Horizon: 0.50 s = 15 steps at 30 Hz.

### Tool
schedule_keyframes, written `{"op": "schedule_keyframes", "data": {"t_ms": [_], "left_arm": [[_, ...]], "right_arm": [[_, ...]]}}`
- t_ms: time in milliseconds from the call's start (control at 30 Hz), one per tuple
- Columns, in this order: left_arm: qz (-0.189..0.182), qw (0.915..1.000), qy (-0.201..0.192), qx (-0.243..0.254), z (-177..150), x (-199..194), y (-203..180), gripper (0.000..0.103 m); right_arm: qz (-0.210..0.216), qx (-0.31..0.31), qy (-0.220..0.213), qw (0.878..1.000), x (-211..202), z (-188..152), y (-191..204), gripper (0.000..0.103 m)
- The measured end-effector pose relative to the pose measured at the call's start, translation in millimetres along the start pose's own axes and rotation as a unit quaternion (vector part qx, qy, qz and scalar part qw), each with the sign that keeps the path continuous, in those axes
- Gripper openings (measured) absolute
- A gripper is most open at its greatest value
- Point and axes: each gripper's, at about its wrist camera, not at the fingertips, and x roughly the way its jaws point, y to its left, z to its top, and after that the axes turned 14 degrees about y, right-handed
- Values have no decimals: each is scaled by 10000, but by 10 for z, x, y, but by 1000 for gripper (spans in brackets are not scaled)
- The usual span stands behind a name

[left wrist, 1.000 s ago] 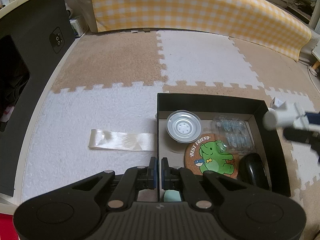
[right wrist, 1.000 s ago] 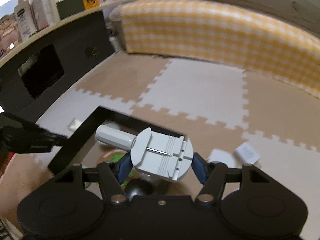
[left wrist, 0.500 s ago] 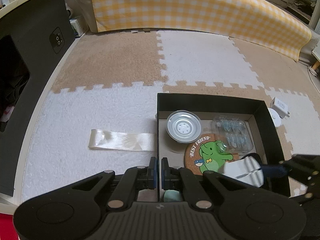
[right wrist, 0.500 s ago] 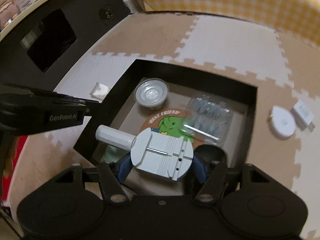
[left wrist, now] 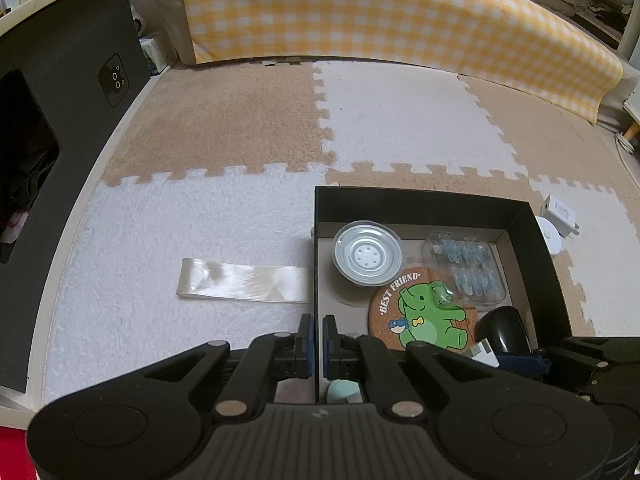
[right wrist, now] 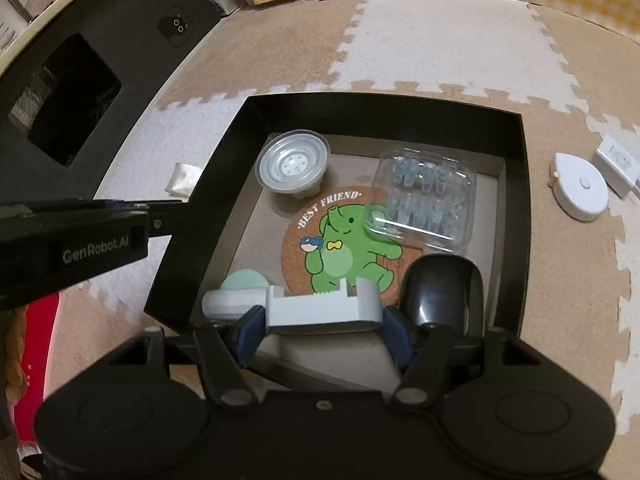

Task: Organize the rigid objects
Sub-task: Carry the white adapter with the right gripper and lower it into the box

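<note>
While the right claw (right wrist: pixel 322 326) was clamped on a grey ridged tool (right wrist: pixel 322 308) with a white cylindrical handle (right wrist: pixel 232 303), that tool was held low inside the black box (right wrist: pixel 376 106), at its near edge. Just right of the tool, a black computer mouse (right wrist: pixel 442 288) was seen on the box floor, and just left, beyond the handle, a pale green round piece (right wrist: pixel 246 280) was partly hidden. Beyond the tool, a cork coaster (right wrist: pixel 340 240) printed with a green elephant was laid flat in the middle of the box. A clear plastic case (right wrist: pixel 430 196) of small blue parts was resting past the mouse, its near corner overlapping the coaster. A grey round dish (right wrist: pixel 292 168) was placed in the far left corner of the box.

The left claw (left wrist: pixel 319 340) was pressed together on the box's left wall (left wrist: pixel 317 264), one finger outside and one inside. A cream satin ribbon (left wrist: pixel 244 280) was stretched on the foam floor mat (left wrist: pixel 180 220) just outside that wall, touching it. To the right of the box, a white round device (right wrist: pixel 580 186) and a white plug adapter (right wrist: pixel 618 160) were left on the mat, just beside each other. Farther off, a yellow checked cover (left wrist: pixel 380 12) was draped along the far side of the floor.
</note>
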Motion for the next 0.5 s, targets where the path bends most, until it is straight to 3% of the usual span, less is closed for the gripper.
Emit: {"op": "schedule_keyframes", "data": {"t_ms": [167, 500], "left_arm": [[0, 10000, 0, 1, 0, 0, 1, 3], [1, 10000, 1, 3, -2, 0, 0, 3]], "right_arm": [[29, 25, 61, 10000, 15, 0, -2, 67], [187, 2, -82, 9998, -85, -25, 52, 89]]}}
